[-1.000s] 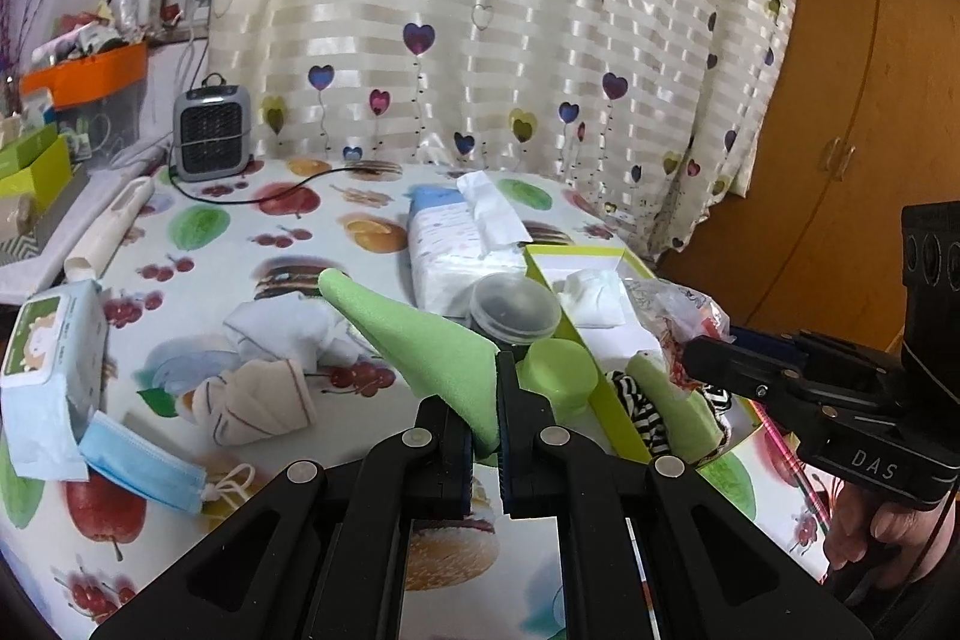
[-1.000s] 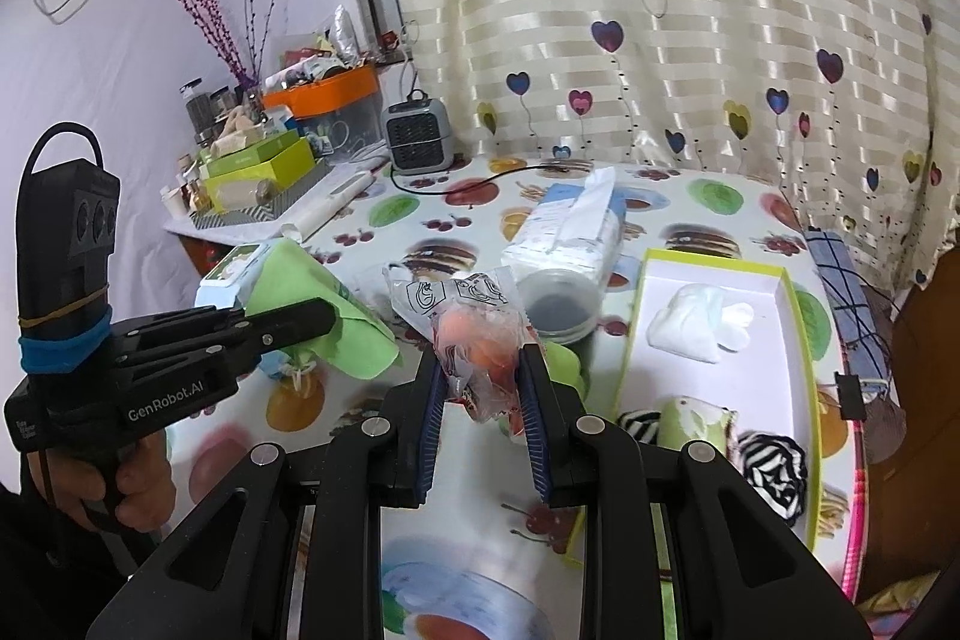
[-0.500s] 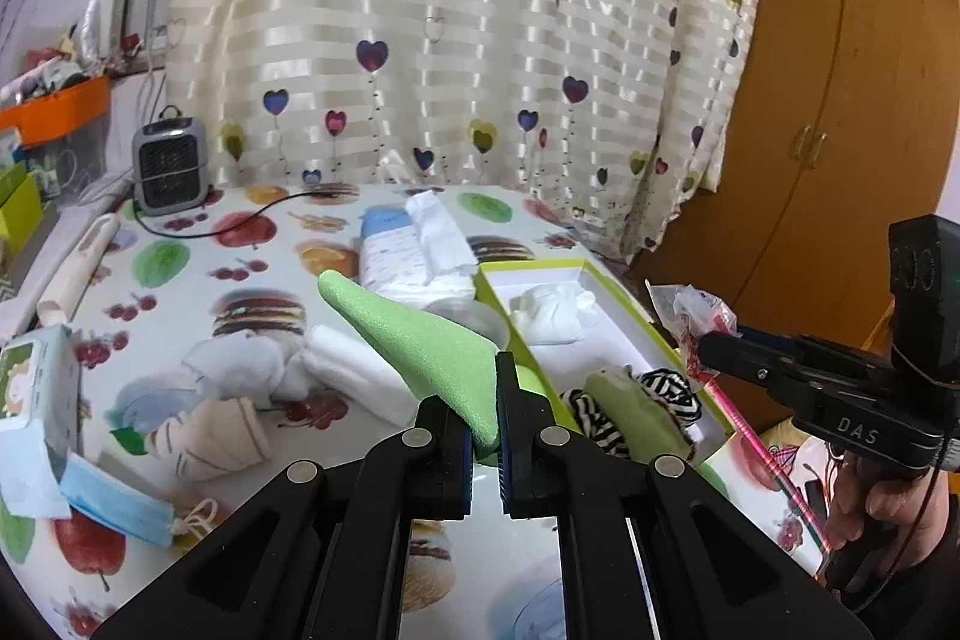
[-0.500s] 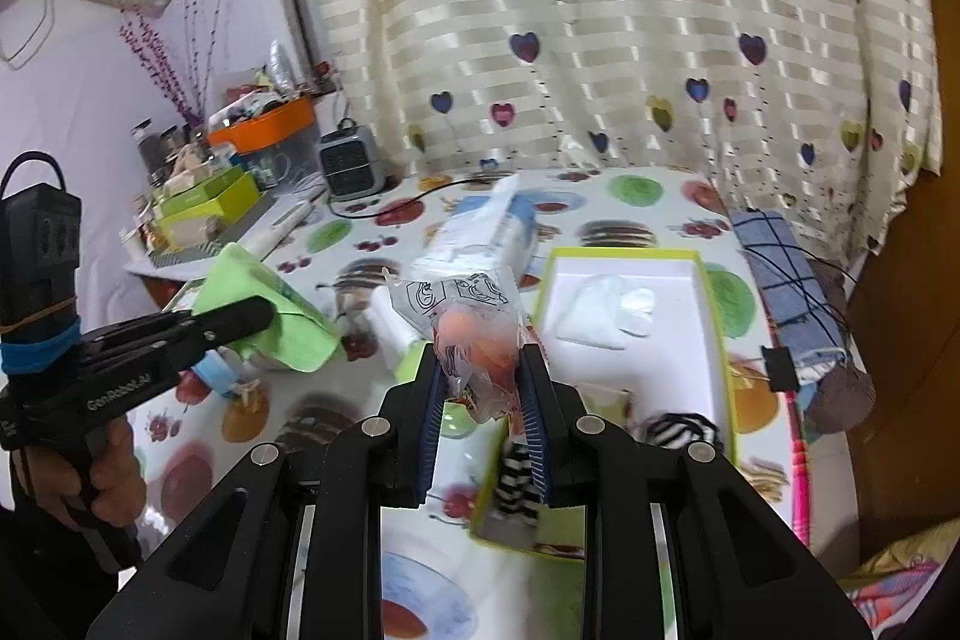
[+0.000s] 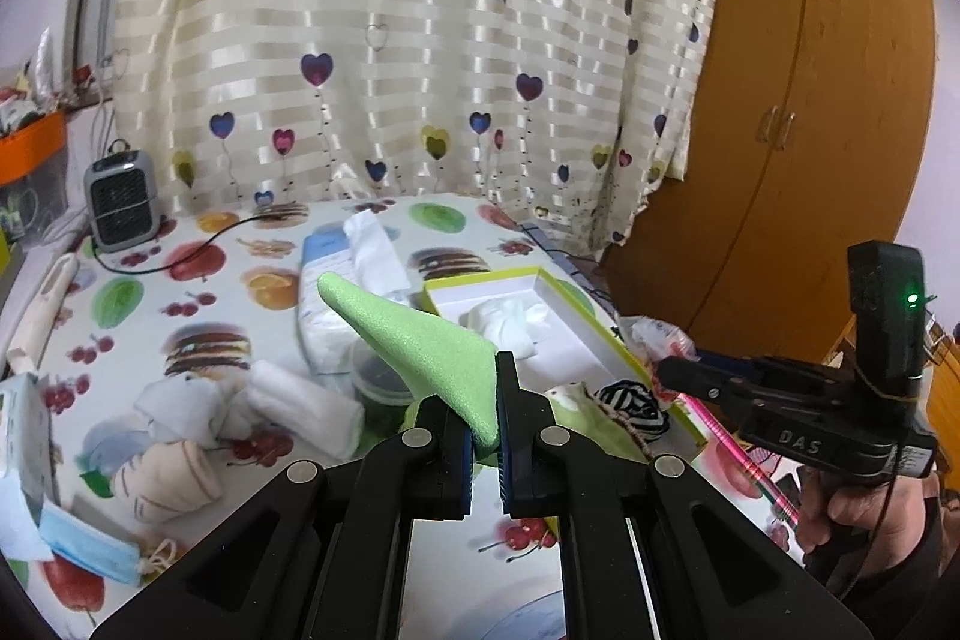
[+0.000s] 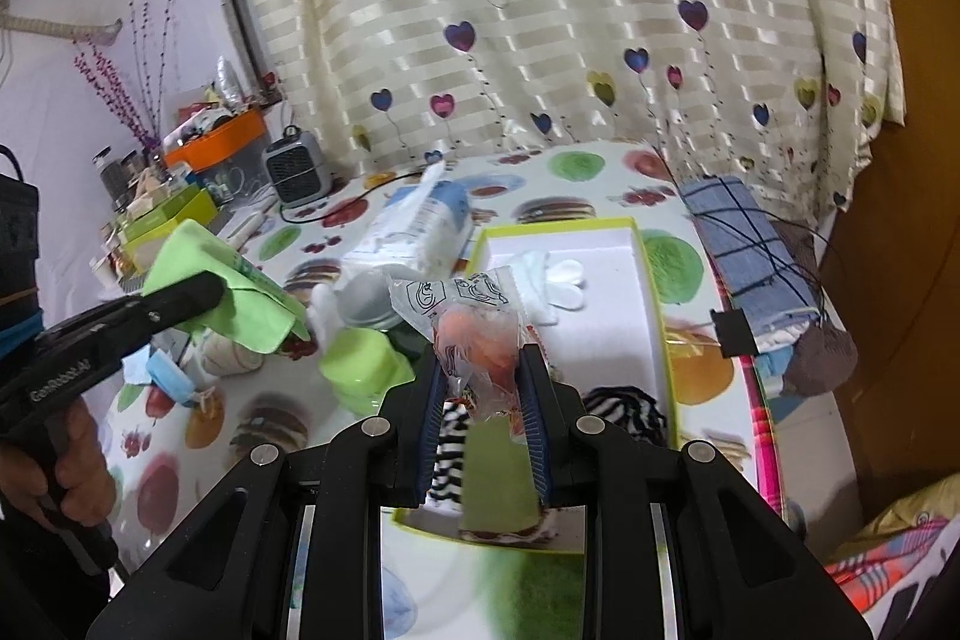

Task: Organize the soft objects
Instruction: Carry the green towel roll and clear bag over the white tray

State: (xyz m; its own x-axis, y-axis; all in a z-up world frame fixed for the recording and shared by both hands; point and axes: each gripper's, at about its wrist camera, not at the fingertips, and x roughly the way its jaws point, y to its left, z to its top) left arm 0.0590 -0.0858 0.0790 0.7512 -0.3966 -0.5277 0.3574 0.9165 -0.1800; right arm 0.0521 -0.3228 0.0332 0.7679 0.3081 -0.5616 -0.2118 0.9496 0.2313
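My left gripper [image 5: 483,418] is shut on a light green cloth [image 5: 420,340], held up over the fruit-print table; in the right wrist view the same cloth [image 6: 222,280] hangs from it at the left. My right gripper [image 6: 483,382] is shut on a clear plastic bag [image 6: 480,340] with something orange inside, above the near end of a white box with a yellow-green rim [image 6: 651,280]. In the box lie a white cloth [image 6: 552,280], a black-and-white striped sock [image 6: 624,403] and a green soft item [image 6: 498,478]. The right gripper [image 5: 663,373] also shows at the right of the left wrist view.
Left of the box stand a tissue pack [image 6: 420,226], a lidded jar [image 6: 366,301] and a lime container [image 6: 360,370]. White cloths [image 5: 300,400], a beige roll [image 5: 168,478] and a blue mask [image 5: 90,550] lie on the table. A small heater [image 5: 120,202] stands at the back. A blue checked cloth [image 6: 750,250] lies at the right edge.
Both grippers have swung to the right with their loads. The right gripper with the bag has come from beside the box to over its near end. Neither grip has changed.
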